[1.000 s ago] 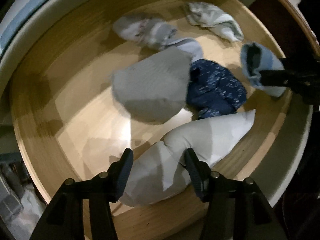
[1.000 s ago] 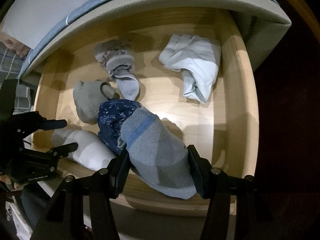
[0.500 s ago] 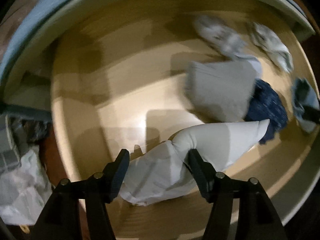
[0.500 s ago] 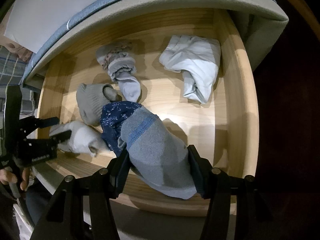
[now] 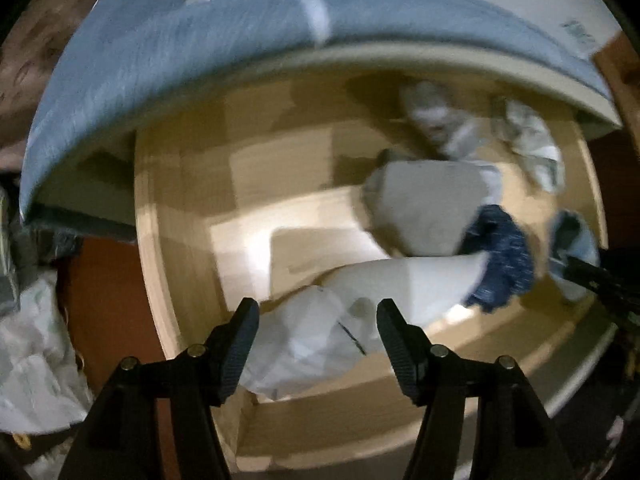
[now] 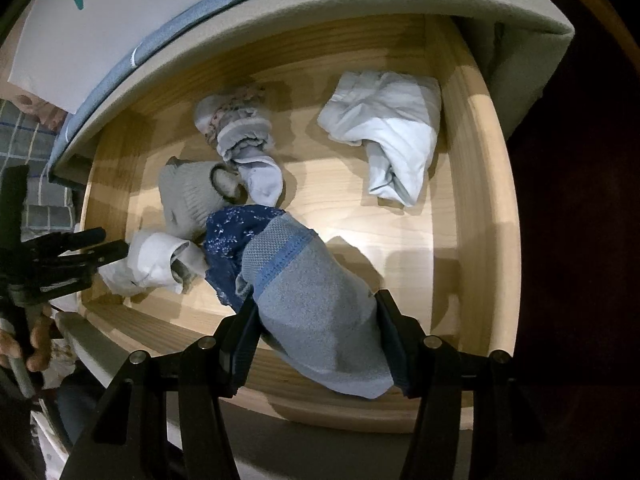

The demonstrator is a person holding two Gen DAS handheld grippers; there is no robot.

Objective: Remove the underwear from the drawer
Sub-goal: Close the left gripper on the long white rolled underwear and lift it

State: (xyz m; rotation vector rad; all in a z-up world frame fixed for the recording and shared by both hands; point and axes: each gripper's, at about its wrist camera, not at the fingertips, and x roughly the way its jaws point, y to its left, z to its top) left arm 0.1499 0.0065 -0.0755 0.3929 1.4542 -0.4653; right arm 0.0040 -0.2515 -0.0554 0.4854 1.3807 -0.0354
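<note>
Since earlier frame, our left claw [image 5: 316,322] dragged white garment [image 5: 384,292] toward drawer [image 6: 496,216] front; right claw [image 6: 316,320] clamps grey sock [image 6: 316,300]. Neither out; four pieces beyond.

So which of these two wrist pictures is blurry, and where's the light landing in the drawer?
Left wrist view: motion-smeared all over, the white garment soft-edged. Right wrist view: sharp, the weave of the grey sock readable. Both: a bright patch on the drawer floor, dark corners, fisheye bending its walls.
</note>
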